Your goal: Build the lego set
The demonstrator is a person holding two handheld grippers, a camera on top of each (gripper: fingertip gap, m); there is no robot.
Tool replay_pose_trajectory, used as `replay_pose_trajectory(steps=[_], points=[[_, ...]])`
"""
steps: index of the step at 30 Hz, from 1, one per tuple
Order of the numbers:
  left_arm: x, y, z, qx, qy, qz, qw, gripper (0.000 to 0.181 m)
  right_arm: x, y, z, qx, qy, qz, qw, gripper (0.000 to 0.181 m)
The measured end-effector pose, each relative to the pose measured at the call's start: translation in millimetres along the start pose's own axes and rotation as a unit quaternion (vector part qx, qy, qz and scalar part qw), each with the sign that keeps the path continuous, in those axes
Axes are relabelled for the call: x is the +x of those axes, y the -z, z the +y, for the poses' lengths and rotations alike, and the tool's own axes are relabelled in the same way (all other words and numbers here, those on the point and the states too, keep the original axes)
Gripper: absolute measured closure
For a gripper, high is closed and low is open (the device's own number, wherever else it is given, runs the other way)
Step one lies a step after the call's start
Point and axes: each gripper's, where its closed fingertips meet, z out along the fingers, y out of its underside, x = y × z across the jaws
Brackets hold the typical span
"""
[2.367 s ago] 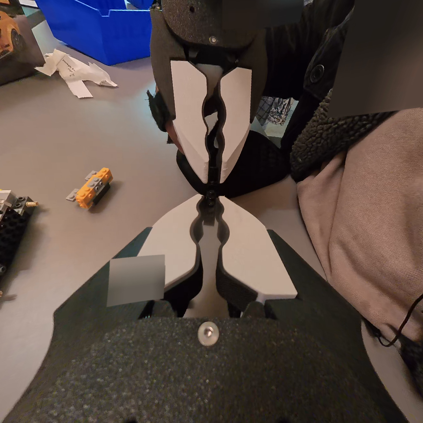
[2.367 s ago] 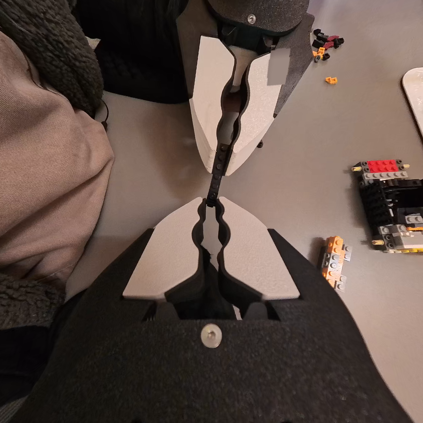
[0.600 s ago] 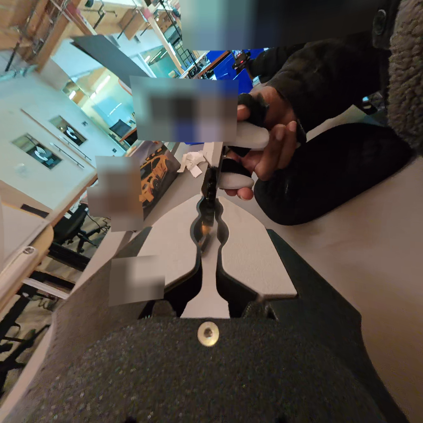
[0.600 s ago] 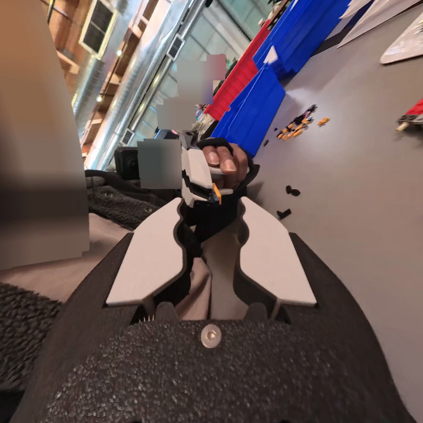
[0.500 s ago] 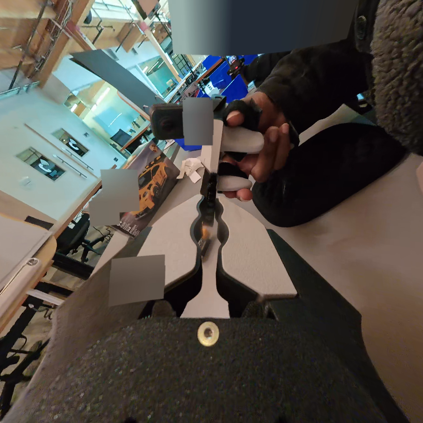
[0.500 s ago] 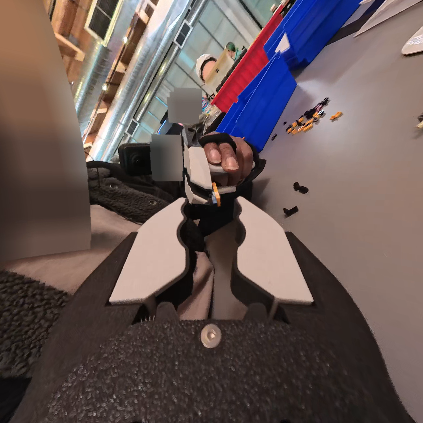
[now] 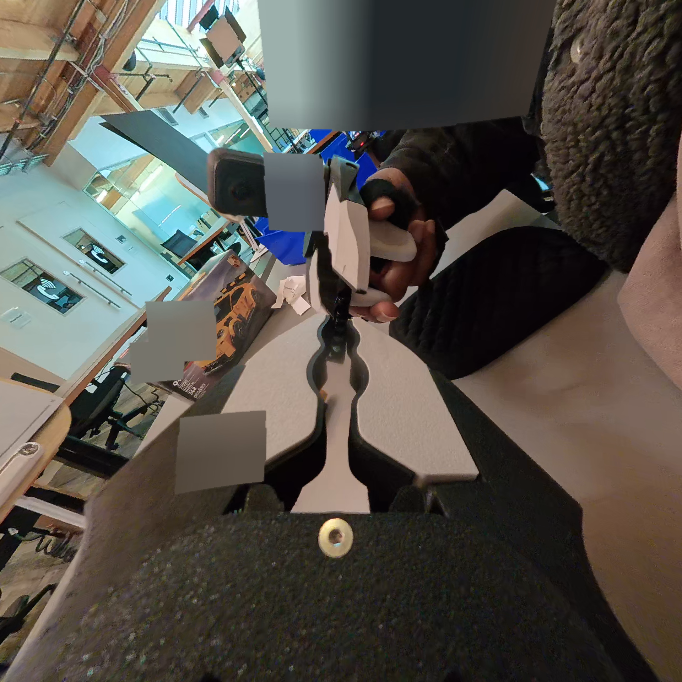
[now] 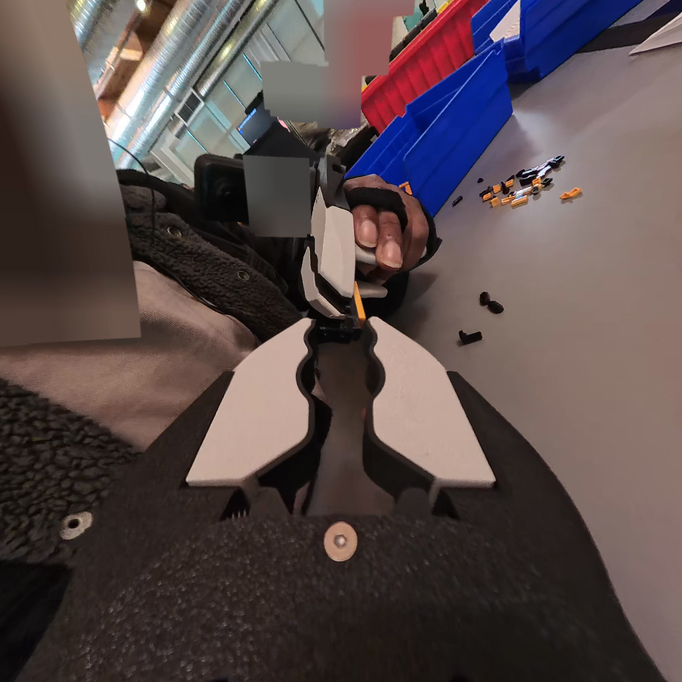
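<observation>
My left gripper (image 7: 336,324) is shut on a thin black lego piece (image 7: 341,308), seen edge-on and held in the air above the grey table (image 8: 575,350). The right gripper (image 7: 334,280) faces it tip to tip, held by a hand. In the right wrist view, my right gripper (image 8: 341,326) has its jaws narrowly apart, closely flanking the same black piece (image 8: 332,332). That piece carries an orange plate (image 8: 358,302) on one side. The left gripper (image 8: 332,265) shows behind it, gripped by a hand.
Loose orange and black pieces (image 8: 524,188) and two black pins (image 8: 491,302) lie on the table to the right. Blue bins (image 8: 461,147) and a red bin (image 8: 417,81) stand behind. The set's box (image 7: 228,317) and crumpled paper (image 7: 295,295) sit farther left. The person's dark sleeve (image 7: 498,302) rests close by. The tips of both grippers are at nearly the same place.
Both grippers have tilted up off the table since 2.4 s ago. In the last half second my right jaws have narrowed around the black piece. The left stays shut on it.
</observation>
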Motion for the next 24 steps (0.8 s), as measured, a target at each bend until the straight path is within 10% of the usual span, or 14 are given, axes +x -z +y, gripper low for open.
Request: replay_pose_trajectory(steps=[24], points=[[26.3, 6.2, -0.8, 0.012, 0.027, 0.105, 0.994, 0.174, -6.4, -8.2, 30.8, -0.117, 0.106, 0.039, 0.987, 0.160]])
